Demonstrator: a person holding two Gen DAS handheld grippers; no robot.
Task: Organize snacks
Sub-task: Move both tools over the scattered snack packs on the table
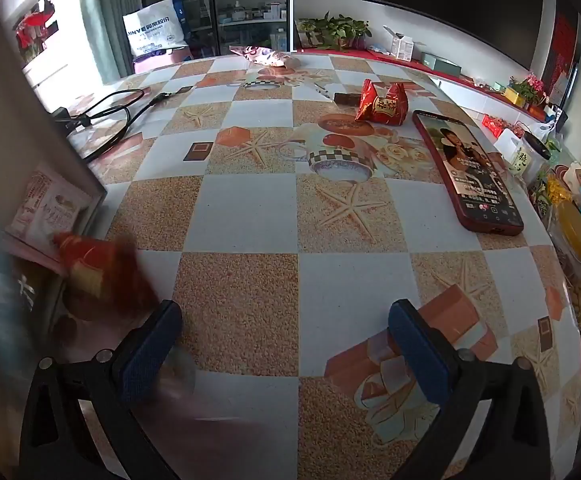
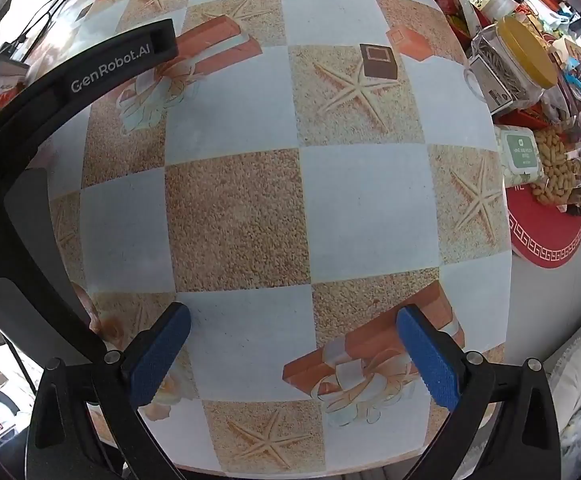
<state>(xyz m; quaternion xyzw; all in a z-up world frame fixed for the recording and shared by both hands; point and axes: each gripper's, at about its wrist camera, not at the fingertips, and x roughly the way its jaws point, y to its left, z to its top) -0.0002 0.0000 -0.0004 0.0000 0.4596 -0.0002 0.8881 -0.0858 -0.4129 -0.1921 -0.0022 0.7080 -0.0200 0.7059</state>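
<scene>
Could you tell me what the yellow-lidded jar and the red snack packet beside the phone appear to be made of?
The yellow-lidded jar looks like clear plastic: its contents show through the wall, and the lid is matte and opaque. The red snack packet looks like glossy foil or plastic film, creased, with pinched ends; which of the two is unclear.

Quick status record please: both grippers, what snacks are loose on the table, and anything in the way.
left gripper: open, empty, over the tablecloth
right gripper: open, empty, facing down at the tablecloth
loose snacks: red wrapped snack; patterned packet at the far edge
obstacle: red phone, screen lit
snack pile: yellow-lidded jar, peanuts at the table's right edge
</scene>
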